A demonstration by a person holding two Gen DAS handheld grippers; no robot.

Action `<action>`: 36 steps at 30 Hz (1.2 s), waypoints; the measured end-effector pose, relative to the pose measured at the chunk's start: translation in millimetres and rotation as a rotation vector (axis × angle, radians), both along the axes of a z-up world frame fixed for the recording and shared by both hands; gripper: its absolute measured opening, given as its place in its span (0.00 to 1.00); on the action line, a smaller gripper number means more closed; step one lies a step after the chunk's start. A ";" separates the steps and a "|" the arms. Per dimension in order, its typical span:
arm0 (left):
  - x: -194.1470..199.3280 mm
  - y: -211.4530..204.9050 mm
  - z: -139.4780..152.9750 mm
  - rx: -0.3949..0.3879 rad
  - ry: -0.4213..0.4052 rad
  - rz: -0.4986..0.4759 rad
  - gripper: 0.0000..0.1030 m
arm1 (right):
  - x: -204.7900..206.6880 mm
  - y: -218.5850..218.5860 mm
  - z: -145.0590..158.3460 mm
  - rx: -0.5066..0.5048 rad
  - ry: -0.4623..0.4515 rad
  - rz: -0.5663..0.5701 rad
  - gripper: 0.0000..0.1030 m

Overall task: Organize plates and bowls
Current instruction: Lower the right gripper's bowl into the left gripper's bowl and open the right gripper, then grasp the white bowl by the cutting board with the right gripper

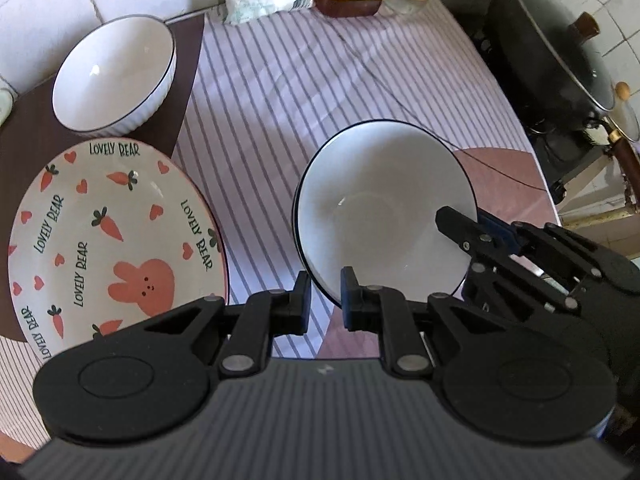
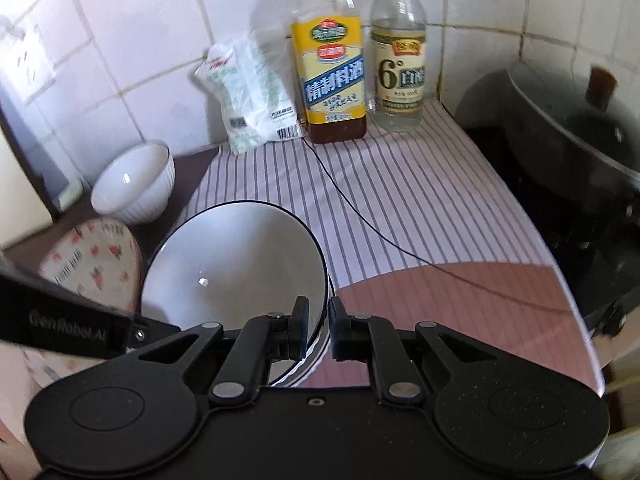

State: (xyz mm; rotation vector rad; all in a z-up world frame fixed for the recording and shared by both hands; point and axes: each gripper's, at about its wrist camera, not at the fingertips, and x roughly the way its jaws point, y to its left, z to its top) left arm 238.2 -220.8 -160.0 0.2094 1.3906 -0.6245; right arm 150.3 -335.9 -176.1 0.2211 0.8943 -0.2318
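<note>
A tiled kitchen corner frames a counter covered by a striped cloth [image 1: 280, 92], with a dark mat [image 1: 188, 92] at its left side. Against the wall stand a white bag [image 2: 256, 96], a yellow-labelled bottle [image 2: 334, 80] and a clear bottle [image 2: 400, 76]; a black lidded pot [image 1: 560, 68] sits on the stove to the right. A thin black cord [image 2: 360, 208] runs across the cloth.

On the mat rests a ribbed white bowl [image 1: 116, 76], and just in front of it lies the rabbit-and-carrot plate [image 1: 116, 240], near but apart from it.

The dark-rimmed white bowl [image 1: 384, 208] sits tilted toward the cameras, between the two claws. The right gripper [image 2: 319, 330] pinches this bowl's near right rim: one finger lies inside the bowl, the other outside, and the rim passes through the narrow gap between them. In the left wrist view that same gripper [image 1: 464, 224] reaches in from the right, its inner finger lying over the bowl's inside wall.

The left gripper [image 1: 325, 304] sits at the bowl's lower left edge. Its fingers stand a little apart, the right one overlapping the rim and the left one outside it over the cloth; whether they actually touch the bowl cannot be told. The plate lies just left of this claw.
</note>
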 end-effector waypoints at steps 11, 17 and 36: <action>5.3 0.2 -2.9 -0.019 0.021 0.019 0.14 | 3.0 2.1 -2.3 -0.040 -0.002 0.009 0.15; 3.1 3.9 18.4 -0.018 0.005 0.002 0.26 | -1.8 7.2 24.6 -0.084 -0.047 0.029 0.26; 47.0 105.2 82.1 -0.094 -0.147 0.130 0.46 | 9.2 44.2 73.1 0.148 -0.188 0.254 0.48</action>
